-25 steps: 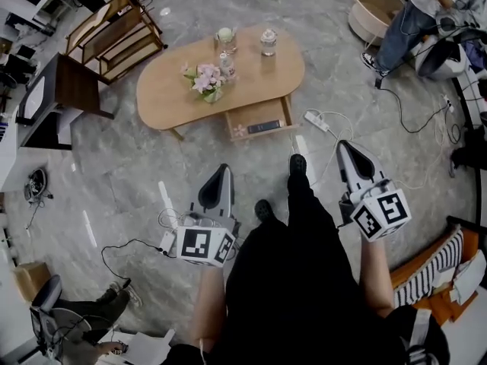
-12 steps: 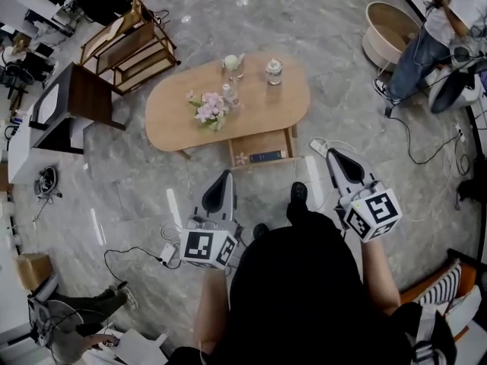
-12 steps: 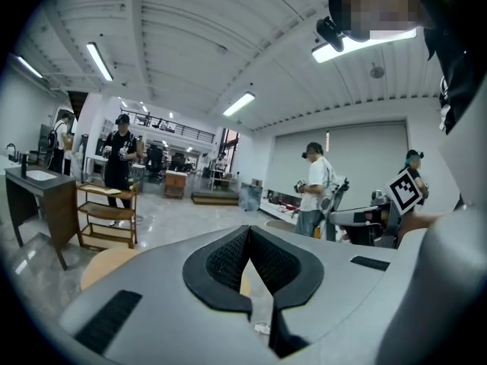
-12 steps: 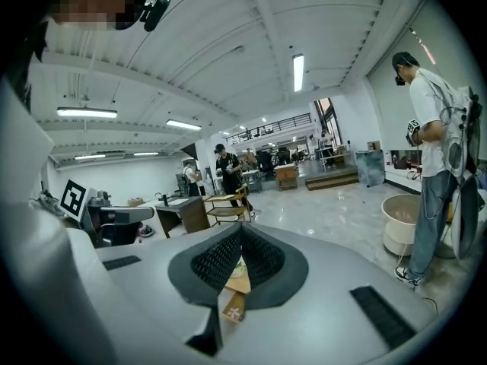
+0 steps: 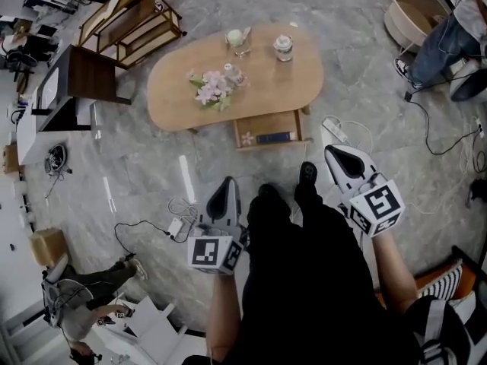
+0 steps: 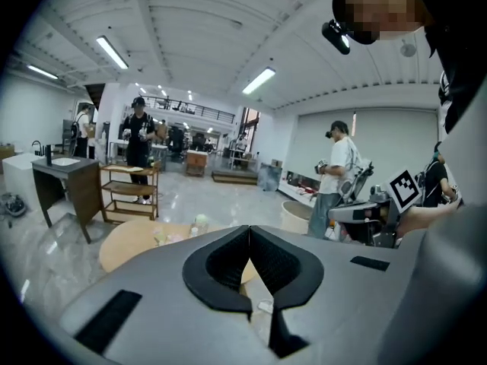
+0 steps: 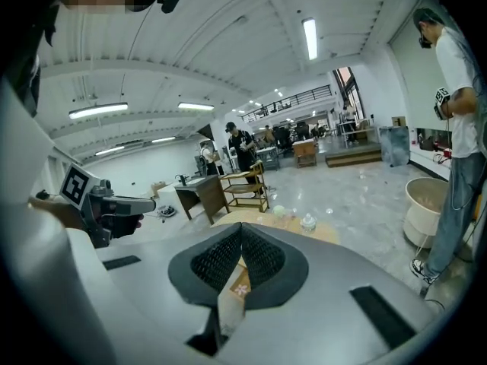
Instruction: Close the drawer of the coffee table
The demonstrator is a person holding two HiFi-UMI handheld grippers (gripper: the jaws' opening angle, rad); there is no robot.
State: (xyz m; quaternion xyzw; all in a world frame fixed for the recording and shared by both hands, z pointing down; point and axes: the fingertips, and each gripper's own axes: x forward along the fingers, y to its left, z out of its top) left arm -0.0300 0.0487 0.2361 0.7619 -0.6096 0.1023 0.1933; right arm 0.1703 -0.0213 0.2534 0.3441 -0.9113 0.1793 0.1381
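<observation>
The oval wooden coffee table (image 5: 259, 74) stands ahead on the marble floor. Its drawer (image 5: 268, 125) is pulled out on the near side, with a dark flat item (image 5: 275, 137) and a flower mark (image 5: 247, 138) inside. My left gripper (image 5: 226, 181) is shut and empty, a good step short of the table and left of the drawer. My right gripper (image 5: 333, 151) is shut and empty too, just right of the drawer's front and apart from it. In the right gripper view the drawer (image 7: 237, 284) shows under the shut gripper (image 7: 242, 228). The left gripper (image 6: 249, 231) points at the table (image 6: 129, 243).
Pink flowers (image 5: 213, 88) and two glass jars (image 5: 283, 48) stand on the table. A power strip (image 5: 335, 130) with cables lies right of the drawer. A wooden shelf (image 5: 129, 21) and dark desk (image 5: 80, 78) stand at left. People are at upper right (image 5: 456, 36) and lower left (image 5: 84, 310).
Both grippers and the person's feet have come forward toward the table. The right gripper now sits close beside the open drawer. Both stay shut.
</observation>
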